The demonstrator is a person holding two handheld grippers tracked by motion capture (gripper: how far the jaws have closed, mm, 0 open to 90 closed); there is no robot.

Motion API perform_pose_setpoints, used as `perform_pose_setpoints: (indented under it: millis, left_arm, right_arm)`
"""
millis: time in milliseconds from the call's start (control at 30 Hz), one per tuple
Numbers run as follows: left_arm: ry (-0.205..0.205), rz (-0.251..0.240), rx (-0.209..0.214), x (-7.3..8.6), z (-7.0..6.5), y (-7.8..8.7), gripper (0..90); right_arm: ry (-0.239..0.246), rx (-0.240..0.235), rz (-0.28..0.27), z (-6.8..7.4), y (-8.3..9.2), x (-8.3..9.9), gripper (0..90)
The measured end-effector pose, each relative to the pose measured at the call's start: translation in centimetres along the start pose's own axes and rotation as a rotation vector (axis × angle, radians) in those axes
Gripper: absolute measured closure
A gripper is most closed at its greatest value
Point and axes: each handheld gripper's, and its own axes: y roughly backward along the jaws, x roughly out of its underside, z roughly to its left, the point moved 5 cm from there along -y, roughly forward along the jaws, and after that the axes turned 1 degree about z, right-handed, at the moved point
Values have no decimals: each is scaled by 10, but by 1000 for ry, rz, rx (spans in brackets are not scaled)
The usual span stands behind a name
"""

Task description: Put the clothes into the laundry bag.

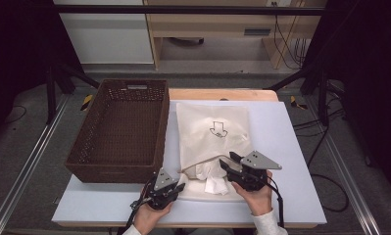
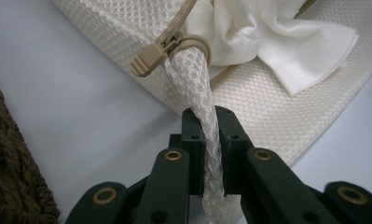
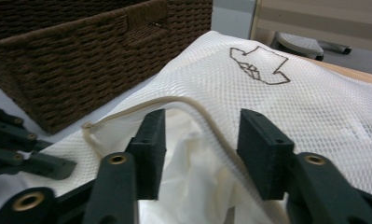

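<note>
A cream mesh laundry bag (image 1: pixel 212 127) with a dark printed mark lies on the table, its zippered mouth open toward me. A white cloth (image 1: pixel 213 180) spills from the mouth. My left gripper (image 1: pixel 179 187) sits at the bag's near left corner. In the left gripper view its jaws (image 2: pixel 208 126) are shut on a strip of the mesh (image 2: pixel 193 74), just below the tan zipper pull (image 2: pixel 148 58). My right gripper (image 1: pixel 227 164) stands open at the mouth. The bag's upper zipper edge (image 3: pixel 193 105) arches just beyond its pads (image 3: pixel 151 140), over the white cloth (image 3: pixel 193 177).
A dark brown wicker basket (image 1: pixel 119 169) stands on the left of the pale table (image 1: pixel 281 147), close beside the bag and the left gripper. A wooden strip runs along the table's far edge. Bare table lies to the right of the bag.
</note>
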Motion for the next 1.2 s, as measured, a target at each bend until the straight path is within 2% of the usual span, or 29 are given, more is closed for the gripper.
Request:
perform_pose_setpoints:
  millis: [67,133,233,367,500,600,700,767,833,933,1067,1200]
  left_arm:
    - [-9,5,-9,0,-1,-1,826]
    - [13,8,4,0,1,-1,824]
    - [25,25,9,1,2,-3,823]
    - [-1,28,-14,1,0,-3,824]
    - [-2,30,-17,1,0,-4,823]
    - [-11,32,-25,1,0,-4,823]
    - [-9,34,-23,1,0,-4,822]
    - [-11,35,-24,1,0,-4,822]
    - [-13,34,-27,1,-1,-4,822]
    - [-15,36,-28,1,-1,-4,820]
    - [-25,37,-38,1,-2,-4,818]
    - [-26,35,-38,1,-2,-4,817]
  right_arm:
    - [19,10,2,5,5,2,449]
    - [28,14,9,9,10,6,422]
    - [21,17,24,13,14,12,424]
    - [22,28,-11,19,20,8,417]
    - [30,2,-5,29,23,7,424]
    - [28,-12,27,37,16,18,430]
    - [16,-7,107,39,0,40,436]
    - [3,7,159,37,-11,54,459]
    - [-2,27,198,33,-18,62,487]
    - [-17,31,240,31,-25,71,565]
    - [-18,31,267,29,-31,74,650]
    - [-36,22,290,27,-35,73,785]
